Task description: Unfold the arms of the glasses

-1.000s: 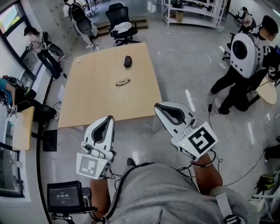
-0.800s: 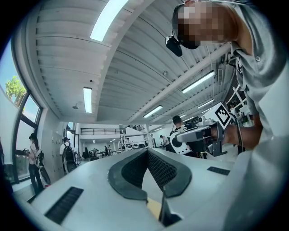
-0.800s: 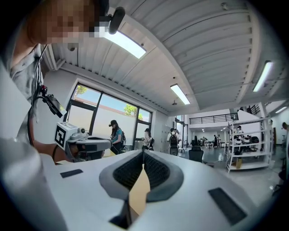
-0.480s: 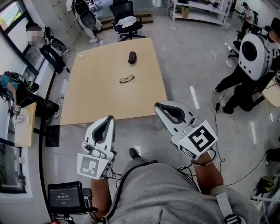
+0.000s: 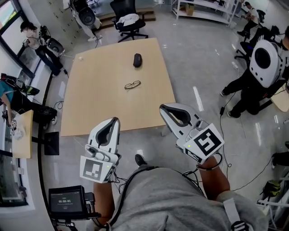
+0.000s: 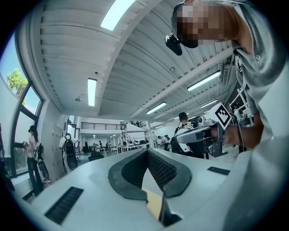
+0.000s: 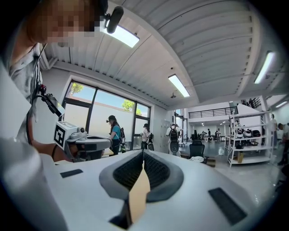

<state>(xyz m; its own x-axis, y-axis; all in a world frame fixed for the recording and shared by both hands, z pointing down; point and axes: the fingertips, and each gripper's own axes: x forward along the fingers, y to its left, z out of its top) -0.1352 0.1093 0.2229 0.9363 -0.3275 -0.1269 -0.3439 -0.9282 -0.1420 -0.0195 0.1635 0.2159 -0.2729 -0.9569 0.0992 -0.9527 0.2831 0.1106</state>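
The folded dark-rimmed glasses (image 5: 132, 85) lie near the middle of the light wooden table (image 5: 99, 108), well ahead of both grippers. A small black oval object (image 5: 137, 60) sits further back on the table. My left gripper (image 5: 113, 121) is held close to my body, short of the table's near edge, jaws together and empty. My right gripper (image 5: 163, 108) hovers beside the table's near right corner, also shut with nothing in it. In the left gripper view the left gripper (image 6: 146, 151) has its pads meeting; in the right gripper view the right gripper (image 7: 143, 153) shows the same.
A black office chair (image 5: 128, 20) stands beyond the table. People with white backpacks stand at the right (image 5: 266, 63) and a person at the far left (image 5: 34, 38). Shelving (image 5: 203, 9) lines the back. A screen device (image 5: 67, 200) hangs by my left hip.
The table and glasses have drawn slightly nearer and shifted in the head view as I walk toward them. Both grippers keep their pose, jaws shut throughout.
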